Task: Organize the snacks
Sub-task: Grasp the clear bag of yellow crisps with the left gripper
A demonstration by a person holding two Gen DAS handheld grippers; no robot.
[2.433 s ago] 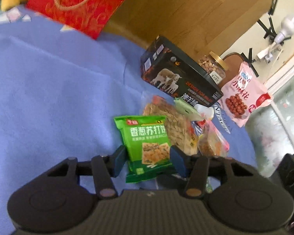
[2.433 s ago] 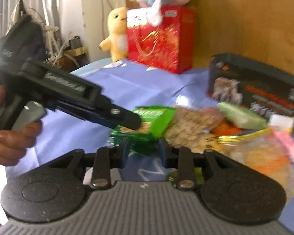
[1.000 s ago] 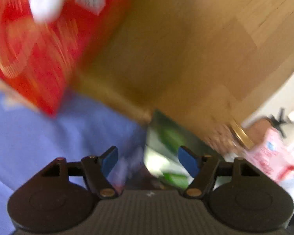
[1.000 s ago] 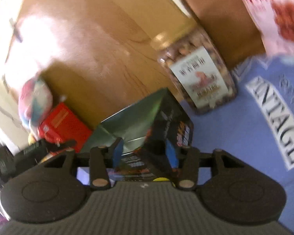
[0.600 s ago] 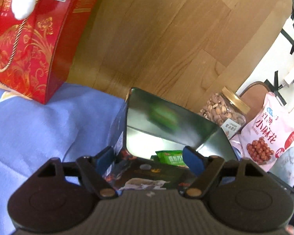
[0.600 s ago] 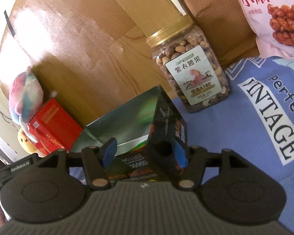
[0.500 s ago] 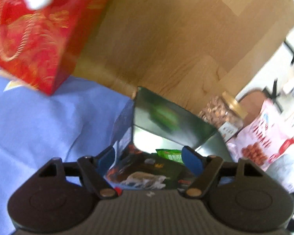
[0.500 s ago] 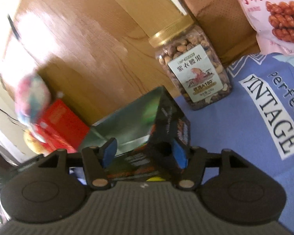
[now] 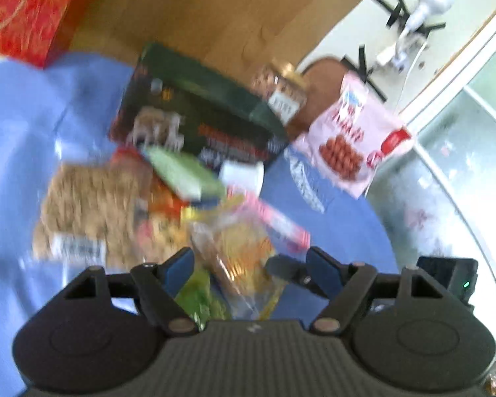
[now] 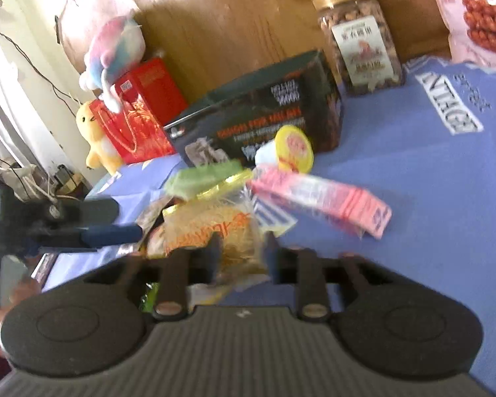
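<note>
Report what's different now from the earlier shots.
Both tongs pulled back from the dark box, whose lid was up and is now shut, to the snack pile. The left tongs hang open. The right tongs have just been closing around a yellow snack bag; the blur hides whether they grip it. Nut jar and red gift bag stayed put.

We count one dark tin (image 10: 261, 122), one nut jar (image 10: 360, 49), one pink bag (image 9: 353, 139), one red gift bag (image 10: 139, 112), and two plush toys (image 10: 115, 53).
</note>
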